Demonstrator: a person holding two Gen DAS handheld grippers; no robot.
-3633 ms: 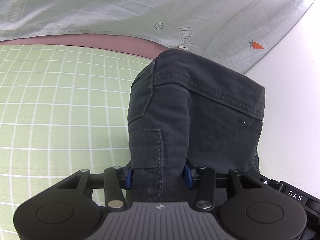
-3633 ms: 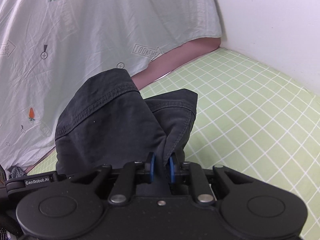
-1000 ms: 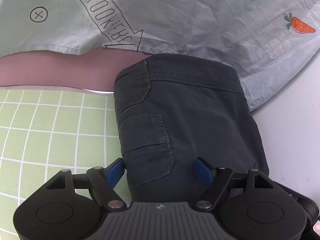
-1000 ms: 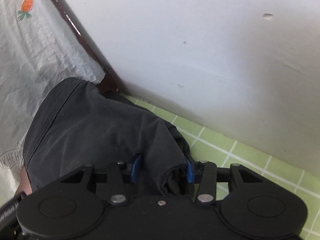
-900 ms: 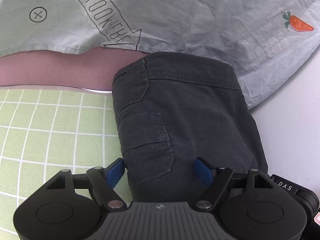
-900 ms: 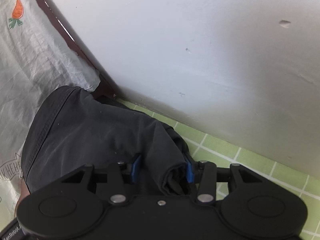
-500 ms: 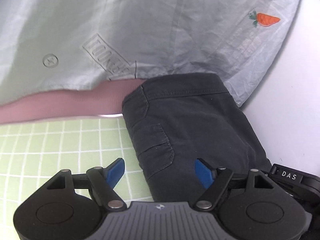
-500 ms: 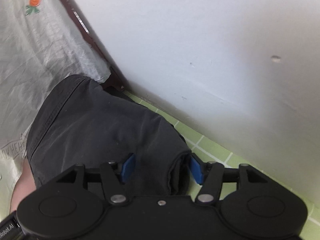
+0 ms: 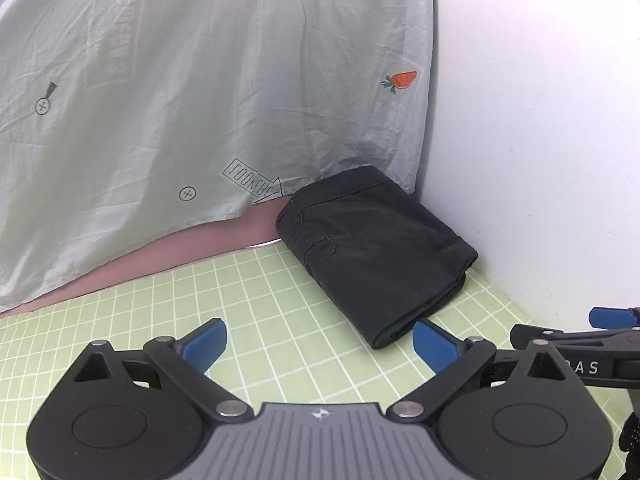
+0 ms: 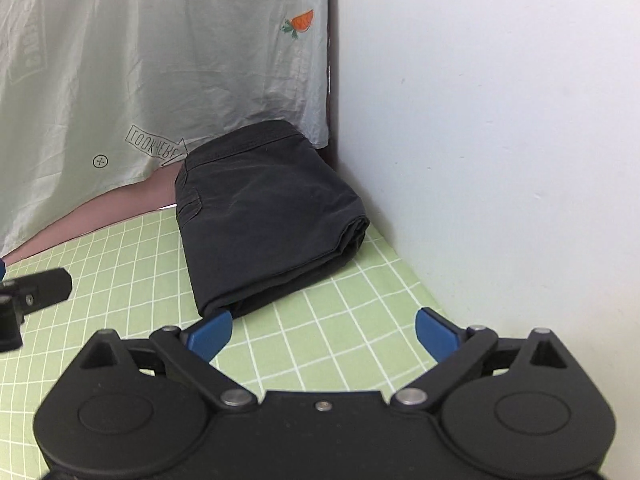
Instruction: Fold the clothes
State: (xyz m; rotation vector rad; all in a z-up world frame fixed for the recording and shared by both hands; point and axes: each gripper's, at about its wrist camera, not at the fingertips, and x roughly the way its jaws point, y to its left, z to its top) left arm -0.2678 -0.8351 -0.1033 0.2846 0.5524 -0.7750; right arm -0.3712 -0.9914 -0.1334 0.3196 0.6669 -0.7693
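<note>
Low in both wrist views, the left gripper (image 9: 318,338) and right gripper (image 10: 323,330) are opening wide, nothing between their blue pads. Just beyond, the folded dark trousers (image 9: 374,248) lie on the green checked sheet (image 9: 240,300), long axis running away toward the frame's upper centre. The wall (image 10: 500,140) hems their right; open sheet lies left. The carrot-print cloth (image 9: 200,80) hangs behind.

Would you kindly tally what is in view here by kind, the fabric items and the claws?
Folded dark garment: 1
Hanging carrot-print sheet: 1
Green checked cover: 1
Claws, jaws opening and nothing between them: 2, left claw and right claw
Total: 5
</note>
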